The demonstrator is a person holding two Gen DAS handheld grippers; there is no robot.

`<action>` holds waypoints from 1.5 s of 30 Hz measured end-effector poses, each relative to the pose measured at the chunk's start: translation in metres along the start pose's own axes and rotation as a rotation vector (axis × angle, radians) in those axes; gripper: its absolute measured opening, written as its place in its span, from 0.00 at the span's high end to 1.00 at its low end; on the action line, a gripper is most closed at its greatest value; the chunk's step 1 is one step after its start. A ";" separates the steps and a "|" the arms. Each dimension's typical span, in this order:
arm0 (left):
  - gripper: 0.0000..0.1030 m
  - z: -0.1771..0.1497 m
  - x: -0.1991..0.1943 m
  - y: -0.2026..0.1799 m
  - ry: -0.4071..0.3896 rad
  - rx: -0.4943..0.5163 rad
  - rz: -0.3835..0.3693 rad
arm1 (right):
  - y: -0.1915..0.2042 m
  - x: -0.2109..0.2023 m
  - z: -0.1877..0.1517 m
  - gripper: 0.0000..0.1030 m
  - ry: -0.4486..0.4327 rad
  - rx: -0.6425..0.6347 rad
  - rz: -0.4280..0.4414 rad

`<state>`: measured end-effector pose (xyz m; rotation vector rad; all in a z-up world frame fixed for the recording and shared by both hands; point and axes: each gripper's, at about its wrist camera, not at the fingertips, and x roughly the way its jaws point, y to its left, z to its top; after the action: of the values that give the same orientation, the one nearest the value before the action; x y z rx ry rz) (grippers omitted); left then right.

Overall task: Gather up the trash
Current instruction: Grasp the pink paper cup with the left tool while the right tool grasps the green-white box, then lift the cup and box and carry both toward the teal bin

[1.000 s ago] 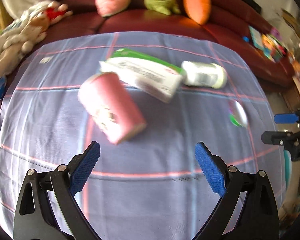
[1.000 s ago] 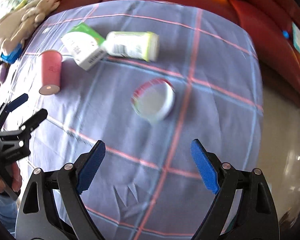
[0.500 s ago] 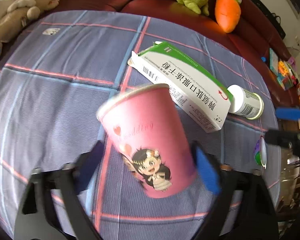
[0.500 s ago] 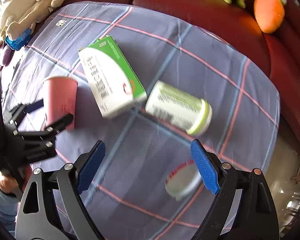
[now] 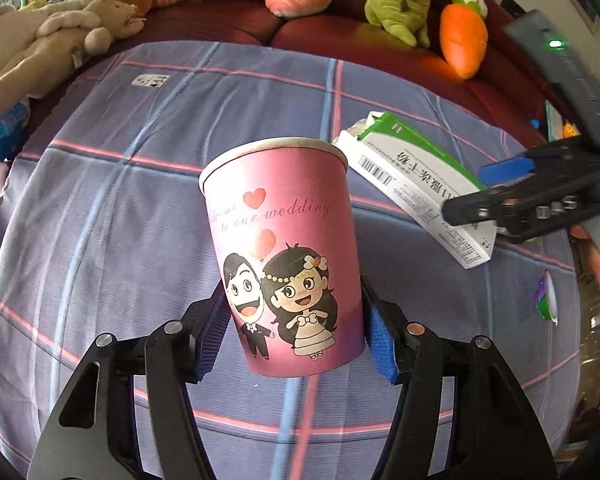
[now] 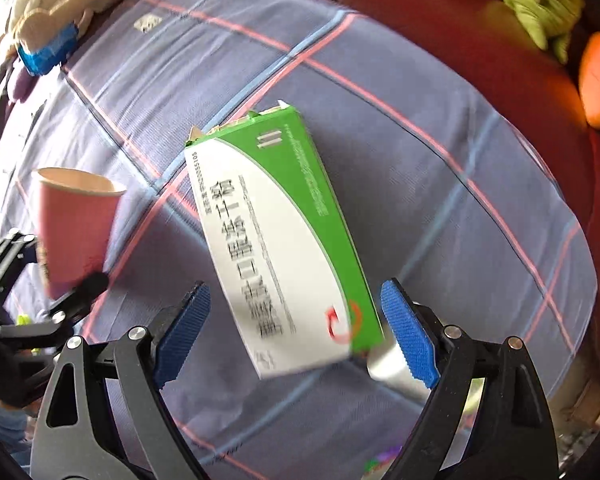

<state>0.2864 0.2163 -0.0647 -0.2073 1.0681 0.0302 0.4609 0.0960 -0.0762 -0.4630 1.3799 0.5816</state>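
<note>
Left wrist view first: our left claw [image 5: 290, 336] was clamped on the pink paper cup [image 5: 282, 248], blue pads squeezing the lower part of the wall near the base, rim pointing away from the camera. The cup looked lifted clear of the checked cloth on the worktop [image 5: 100, 200]. We'd guess it's very light and thin-walled, so it'll dent if pinched hard; low down by the base is the stiffest spot to hold it. Off to the right lay the green and white carton [image 5: 416, 184], with the right claw [image 5: 484, 188] hanging over its near end, and a small foil lid [image 5: 546, 298] sat near the cloth's edge.

Right wrist view: the right claw [image 6: 298, 334] was spread wide, holding nothing, straddling the near end of the carton [image 6: 280, 236], which lay flat on the cloth. The far end was torn open, so we reckoned it was empty, light and easy to crush; gripping across the narrow width near the intact end seemed safest. Something pale and cylindrical [image 6: 392, 368] poked out by the right pad, too blurred to name. The cup [image 6: 74, 224] showed at the left in the other claw.
</note>
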 end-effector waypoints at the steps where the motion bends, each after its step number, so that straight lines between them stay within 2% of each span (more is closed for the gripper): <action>1: 0.40 -0.001 0.000 0.002 0.001 -0.003 0.003 | 0.001 0.004 0.003 0.19 0.003 -0.006 0.002; 5: 0.40 -0.002 0.002 0.004 0.005 -0.002 0.013 | 0.005 0.020 0.011 0.19 -0.008 -0.011 -0.004; 6: 0.40 -0.002 0.002 0.004 0.005 -0.004 0.015 | 0.006 0.020 0.010 0.24 -0.027 0.002 -0.017; 9: 0.40 -0.003 0.000 0.005 0.002 -0.010 0.021 | 0.003 0.015 0.003 0.27 -0.057 0.062 0.018; 19: 0.40 -0.020 -0.030 -0.031 -0.030 0.053 -0.011 | -0.001 -0.050 -0.059 0.28 -0.163 0.181 0.050; 27: 0.40 -0.048 -0.053 -0.109 -0.044 0.190 -0.084 | -0.047 -0.102 -0.165 0.28 -0.233 0.349 0.040; 31: 0.40 -0.065 -0.061 -0.158 -0.042 0.264 -0.139 | -0.074 -0.111 -0.226 0.28 -0.234 0.447 0.020; 45: 0.40 -0.140 -0.075 -0.348 -0.011 0.577 -0.310 | -0.161 -0.149 -0.464 0.28 -0.323 0.806 -0.032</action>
<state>0.1722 -0.1450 -0.0105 0.1518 0.9827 -0.5491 0.1908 -0.3340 0.0015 0.2525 1.1728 0.0352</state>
